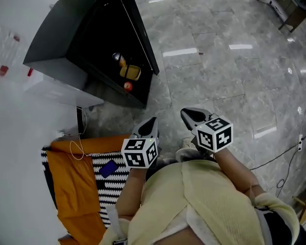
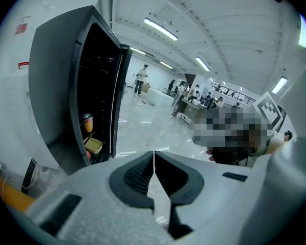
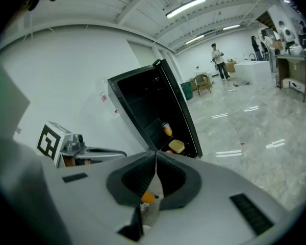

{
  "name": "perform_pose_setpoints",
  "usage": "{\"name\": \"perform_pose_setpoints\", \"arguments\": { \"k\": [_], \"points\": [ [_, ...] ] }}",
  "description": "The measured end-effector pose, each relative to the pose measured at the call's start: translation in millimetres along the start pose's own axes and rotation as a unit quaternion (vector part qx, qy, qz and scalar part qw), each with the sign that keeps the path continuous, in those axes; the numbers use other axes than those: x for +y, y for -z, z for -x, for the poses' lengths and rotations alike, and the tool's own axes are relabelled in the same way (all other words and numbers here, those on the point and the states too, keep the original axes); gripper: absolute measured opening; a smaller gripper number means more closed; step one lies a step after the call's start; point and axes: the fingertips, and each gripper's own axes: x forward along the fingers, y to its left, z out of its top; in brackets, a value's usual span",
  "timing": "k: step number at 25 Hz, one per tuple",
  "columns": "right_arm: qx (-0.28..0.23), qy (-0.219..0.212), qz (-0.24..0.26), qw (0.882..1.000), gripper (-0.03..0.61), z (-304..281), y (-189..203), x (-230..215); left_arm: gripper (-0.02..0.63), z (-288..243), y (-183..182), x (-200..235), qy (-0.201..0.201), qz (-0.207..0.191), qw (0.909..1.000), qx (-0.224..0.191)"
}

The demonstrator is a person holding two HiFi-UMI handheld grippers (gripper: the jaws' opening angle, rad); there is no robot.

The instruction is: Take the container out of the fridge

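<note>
A black fridge stands against the white wall at the upper left of the head view, its door swung open. On a low shelf inside sits a yellow container, with a can behind it and a small red item in front. The container also shows in the left gripper view, and the container in the right gripper view. My left gripper and right gripper are held side by side over the floor, short of the fridge. Both are shut and empty.
An orange cloth and a black-and-white striped mat with a small blue object lie at the lower left. A cable runs over the grey floor at the right. Desks stand far off; a person is distant.
</note>
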Motion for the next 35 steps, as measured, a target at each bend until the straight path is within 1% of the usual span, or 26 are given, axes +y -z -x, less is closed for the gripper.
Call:
{"name": "perform_pose_setpoints", "arguments": {
  "k": [5,11,14,19,23,28,31,35],
  "points": [
    [0.005,-0.004,-0.006,1.000,0.030,-2.2,-6.7,-31.4,0.028,-14.5,-10.0,0.4,-0.027,0.009,0.9996,-0.001],
    [0.003,-0.005,-0.029,1.000,0.030,-14.1,-13.9,-54.1,0.028,-28.8,-3.7,4.4,-0.034,0.001,0.9990,0.029],
    [0.007,-0.005,-0.039,0.999,0.030,-28.5,-16.4,-58.3,0.028,-38.0,-10.1,15.0,-0.034,-0.001,0.9988,0.035],
    [0.014,-0.004,-0.034,0.999,0.029,-52.9,-31.0,-64.0,0.028,-67.7,-23.8,33.0,-0.019,-0.001,0.9990,0.041],
    [0.016,0.000,-0.036,0.999,0.031,-73.2,-51.8,-70.7,0.028,-91.7,-41.5,41.7,0.001,-0.002,0.9990,0.044],
    [0.011,0.013,-0.047,0.999,0.031,-106.2,-77.7,-78.2,0.028,-113.1,-55.2,58.7,0.026,-0.017,0.9975,0.063],
    [0.018,0.020,-0.042,0.999,0.030,-124.4,-84.7,-78.6,0.028,-119.6,-62.7,78.9,0.029,-0.017,0.9972,0.067],
    [0.020,0.039,-0.052,0.998,0.031,-138.6,-86.7,-83.4,0.028,-126.0,-64.8,100.4,0.034,-0.010,0.9965,0.076]
  ]
}}
